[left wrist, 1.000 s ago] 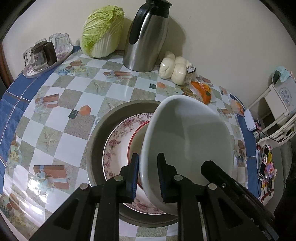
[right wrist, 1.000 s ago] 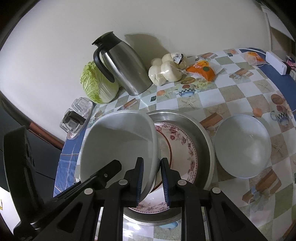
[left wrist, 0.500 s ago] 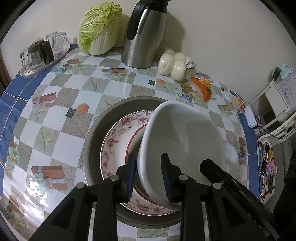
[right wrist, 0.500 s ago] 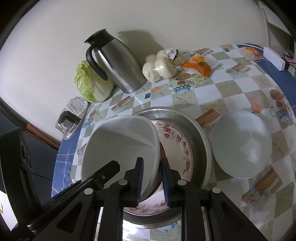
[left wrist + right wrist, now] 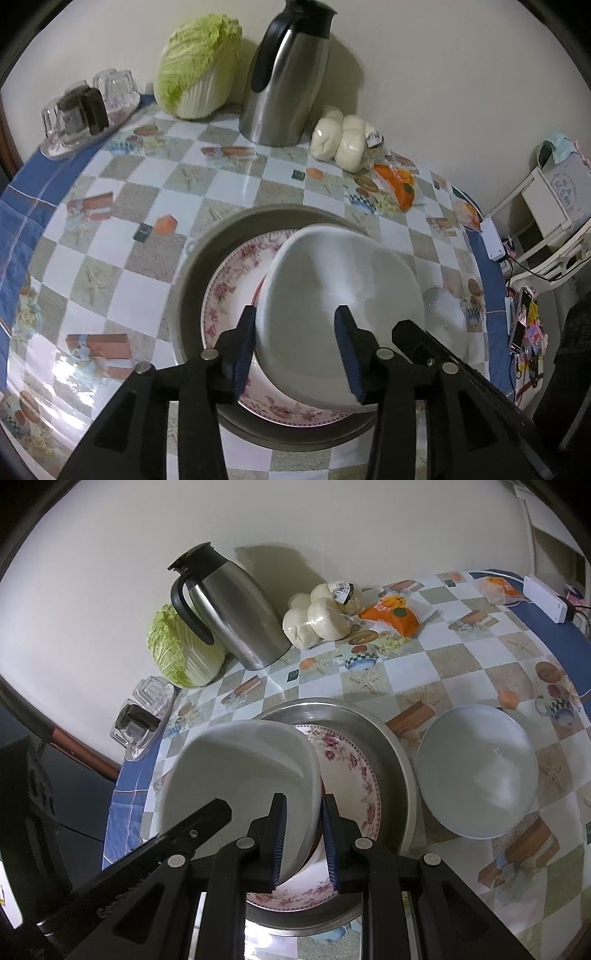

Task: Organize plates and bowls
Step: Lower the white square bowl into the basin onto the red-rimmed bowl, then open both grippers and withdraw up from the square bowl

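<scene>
- Where the tilted white bowl (image 5: 343, 317) leans over the stack, it hides the middle of the floral plate (image 5: 225, 299), and only a red rim peeks out beneath it, too little to name.
- The steel basin (image 5: 192, 280) under the plate is cut off in front by both grippers' black frames.
- A second white bowl (image 5: 476, 771) stands alone on the checked tablecloth (image 5: 110, 236), just beside the basin; in the left wrist view it is mostly hidden.
- Compared with a second ago, the left gripper (image 5: 295, 347) has let go: its jaws are opening, pads clear of the bowl's near rim though the rim is between them.
- The bowl has sunk lower onto the plate since then.
- The right gripper (image 5: 303, 834) is clamped on the bowl's right rim, as before.
- The bowl is plain glossy white, deep, tipped leftward.
</scene>
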